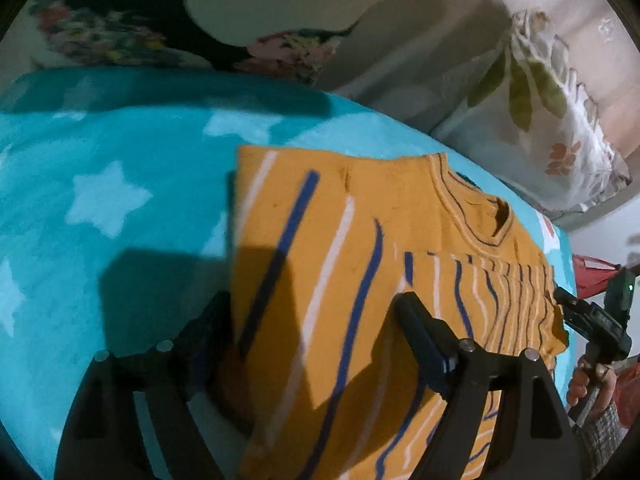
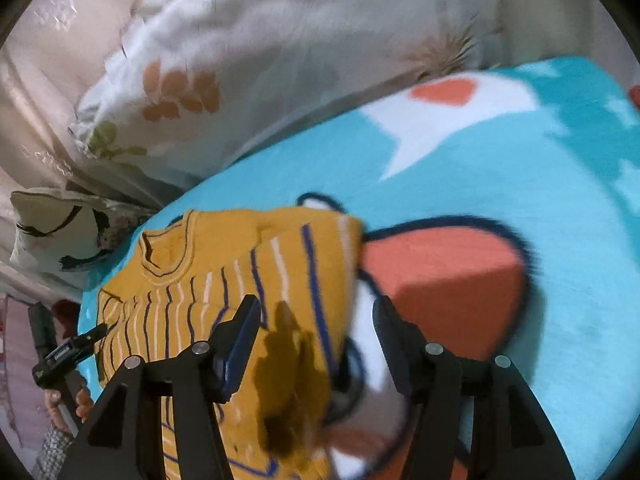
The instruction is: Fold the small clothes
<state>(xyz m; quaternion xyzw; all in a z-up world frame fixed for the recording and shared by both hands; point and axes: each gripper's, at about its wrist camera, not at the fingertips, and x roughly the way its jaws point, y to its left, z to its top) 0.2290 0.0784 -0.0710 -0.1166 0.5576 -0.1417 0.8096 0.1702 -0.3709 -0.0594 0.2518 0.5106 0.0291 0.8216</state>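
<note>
Left wrist view: the left gripper (image 1: 316, 312) stands wide open and holds nothing, its two fingers straddling the near side edge of the orange striped shirt (image 1: 360, 248), one finger over the blanket, the other over the cloth. The shirt lies flat on the turquoise star blanket (image 1: 100, 168), already partly folded, with one striped sleeve turned in across the chest below the collar (image 1: 476, 208). Its long axis runs from the collar, up and to the right, down toward the lower edge of the view, so the hem end seems nearest these fingers.

In the right wrist view the right gripper (image 2: 316, 320) is likewise spread wide and empty, hovering over the opposite side edge of the shirt (image 2: 224, 288), one finger above cloth, one above blanket. Both grippers flank the garment about equally; neither is plainly nearer. A pillow (image 2: 248, 60) lies beyond the collar end.

The coming move likely needs both to close on the hem corners and carry them toward the collar.
</note>
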